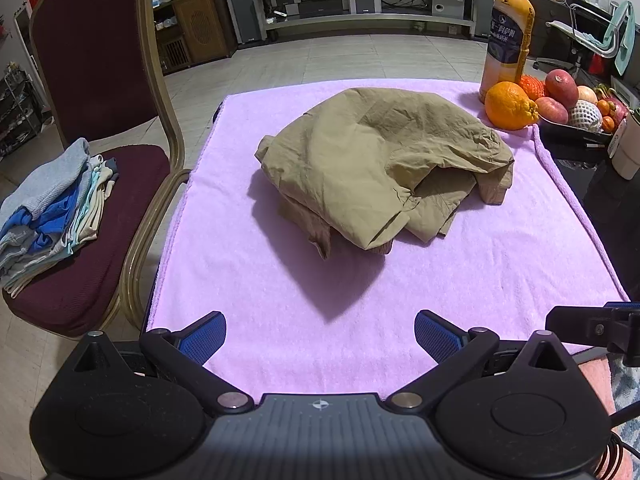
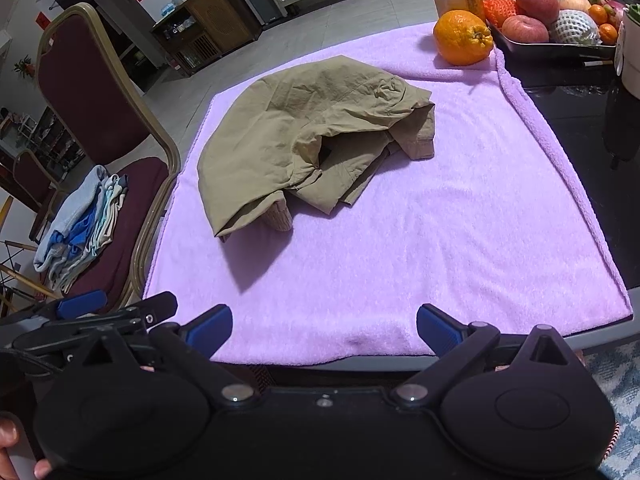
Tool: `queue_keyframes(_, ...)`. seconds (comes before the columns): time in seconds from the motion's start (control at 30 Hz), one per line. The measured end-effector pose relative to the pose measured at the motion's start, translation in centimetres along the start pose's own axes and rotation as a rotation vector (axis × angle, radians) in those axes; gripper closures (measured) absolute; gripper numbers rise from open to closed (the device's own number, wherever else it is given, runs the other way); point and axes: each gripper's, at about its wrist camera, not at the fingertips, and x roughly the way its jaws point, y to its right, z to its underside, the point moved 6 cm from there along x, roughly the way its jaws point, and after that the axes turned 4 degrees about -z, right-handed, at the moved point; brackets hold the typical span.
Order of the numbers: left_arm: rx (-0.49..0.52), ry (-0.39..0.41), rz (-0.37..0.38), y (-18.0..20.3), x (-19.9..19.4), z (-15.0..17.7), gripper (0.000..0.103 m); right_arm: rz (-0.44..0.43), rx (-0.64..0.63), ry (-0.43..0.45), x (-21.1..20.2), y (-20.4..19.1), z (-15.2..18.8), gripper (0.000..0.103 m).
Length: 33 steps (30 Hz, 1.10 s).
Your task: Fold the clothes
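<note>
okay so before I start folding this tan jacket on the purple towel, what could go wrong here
The khaki jacket lies crumpled, layers tucked under, so either open gripper might pinch several layers together. Spreading it toward the far right corner could knock the loose orange or juice bottle. Pulling could also drag the purple towel, which hangs over the table edge.

Grey tile floor (image 1: 280, 60), maroon chair (image 1: 92, 60) left, metal shelving (image 1: 360, 4) at back wall.

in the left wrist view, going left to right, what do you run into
pile of folded clothes on the chair → crumpled khaki garment on the pink towel → big orange → tray of fruit
</note>
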Motion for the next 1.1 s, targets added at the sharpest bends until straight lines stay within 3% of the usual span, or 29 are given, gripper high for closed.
queue_keyframes(1.1, -0.003, -0.014, -0.001, 0.21, 0.22, 0.25, 0.001, 0.007, 0.003, -0.022, 0.4, 0.27, 0.54, 0.003)
